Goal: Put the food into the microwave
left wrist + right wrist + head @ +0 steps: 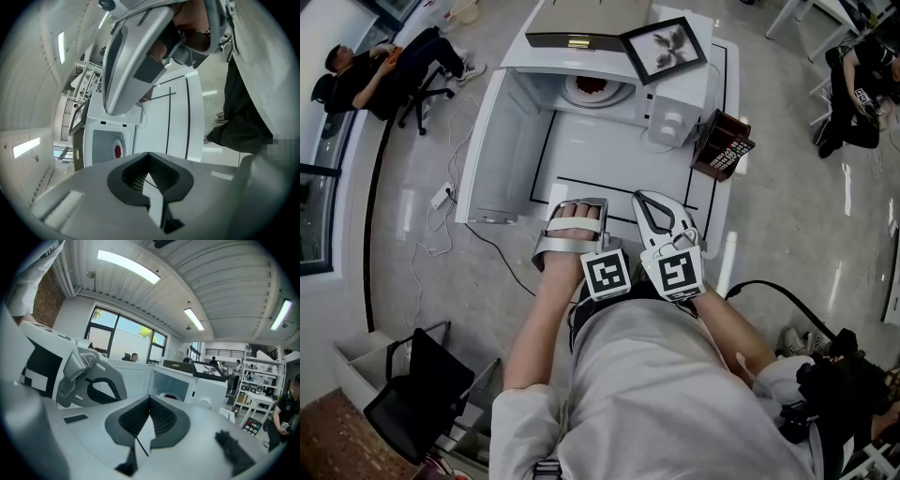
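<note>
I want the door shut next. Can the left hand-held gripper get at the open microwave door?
Probably yes: the microwave door stands open toward the left hand-held gripper, and nothing stands between them.

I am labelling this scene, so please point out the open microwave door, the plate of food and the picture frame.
microwave door [499,150], head view, on its inner panel.
plate of food [621,93], head view, on the white rim.
picture frame [664,47], head view, on the picture's middle.
</note>
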Action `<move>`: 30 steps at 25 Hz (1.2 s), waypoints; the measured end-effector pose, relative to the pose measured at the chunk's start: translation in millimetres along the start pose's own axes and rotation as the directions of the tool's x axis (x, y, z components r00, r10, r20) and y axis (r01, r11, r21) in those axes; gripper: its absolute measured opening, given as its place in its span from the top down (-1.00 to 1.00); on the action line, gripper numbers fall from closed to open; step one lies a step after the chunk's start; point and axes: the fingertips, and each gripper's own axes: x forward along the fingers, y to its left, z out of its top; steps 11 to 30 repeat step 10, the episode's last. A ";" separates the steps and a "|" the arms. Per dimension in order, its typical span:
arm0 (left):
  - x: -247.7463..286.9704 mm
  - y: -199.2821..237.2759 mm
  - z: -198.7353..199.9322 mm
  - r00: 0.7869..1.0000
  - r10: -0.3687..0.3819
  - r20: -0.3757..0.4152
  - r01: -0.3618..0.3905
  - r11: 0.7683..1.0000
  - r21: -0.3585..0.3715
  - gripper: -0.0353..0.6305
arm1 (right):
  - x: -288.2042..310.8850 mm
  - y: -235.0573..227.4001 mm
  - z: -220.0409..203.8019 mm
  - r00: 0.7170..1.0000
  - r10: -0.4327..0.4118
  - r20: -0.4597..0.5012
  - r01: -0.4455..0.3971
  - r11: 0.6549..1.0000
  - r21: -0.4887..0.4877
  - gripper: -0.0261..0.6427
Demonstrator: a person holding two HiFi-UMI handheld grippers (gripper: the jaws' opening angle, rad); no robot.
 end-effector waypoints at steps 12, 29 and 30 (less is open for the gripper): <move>-8.6 -3.1 -2.8 0.999 0.003 -0.034 -0.003 1.000 0.016 0.87 | 1.1 9.1 -0.9 0.999 0.041 0.012 -0.041 0.999 -0.004 0.89; -8.6 -3.1 -2.8 0.999 0.003 -0.034 -0.003 1.000 0.016 0.87 | 1.1 9.1 -0.9 0.999 0.041 0.012 -0.041 0.999 -0.004 0.89; -8.6 -3.1 -2.8 0.999 0.003 -0.034 -0.003 1.000 0.016 0.87 | 1.1 9.1 -0.9 0.999 0.041 0.012 -0.041 0.999 -0.004 0.89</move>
